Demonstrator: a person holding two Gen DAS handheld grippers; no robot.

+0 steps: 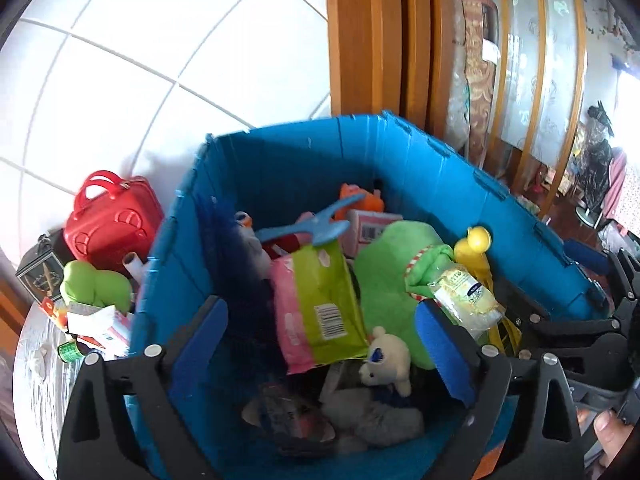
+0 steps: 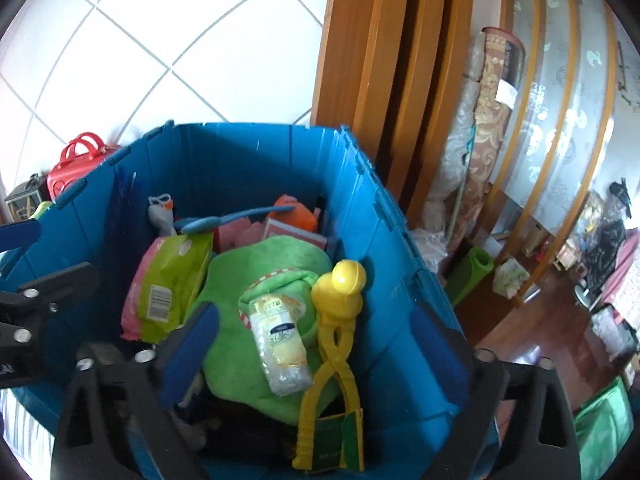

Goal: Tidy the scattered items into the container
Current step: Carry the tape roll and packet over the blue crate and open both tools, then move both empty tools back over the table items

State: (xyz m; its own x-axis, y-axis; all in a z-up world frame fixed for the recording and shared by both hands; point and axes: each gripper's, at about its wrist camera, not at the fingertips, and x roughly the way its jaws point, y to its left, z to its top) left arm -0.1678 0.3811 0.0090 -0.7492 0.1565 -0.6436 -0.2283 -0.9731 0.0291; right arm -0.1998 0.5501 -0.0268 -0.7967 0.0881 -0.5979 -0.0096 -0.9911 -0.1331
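**A:** Left wrist view: the left gripper (image 1: 320,344) hangs over the blue container (image 1: 360,152), jaws spread wide, nothing between the pads. What lies inside?

**B:** A pink-and-green packet (image 1: 320,304) at centre, a green plush toy (image 1: 388,280) at its three o'clock, a clear bottle (image 1: 468,300) resting on the plush, and a small white plush animal (image 1: 384,360) at six o'clock. A yellow scoop toy (image 1: 476,244) leans by the right wall. Outside, at nine o'clock, a red toy case (image 1: 112,220) stands beside loose items on the table.

**A:** And the right wrist view?

**B:** The right gripper (image 2: 316,344) is also over the container (image 2: 240,160), jaws apart and pinching nothing. The bottle (image 2: 280,340) lies loose on the green plush (image 2: 248,280) between the fingers; the yellow scoop (image 2: 336,320) sits just beside it at three o'clock. The packet (image 2: 168,288) is at ten o'clock. The other gripper shows at the frame's nine o'clock edge.
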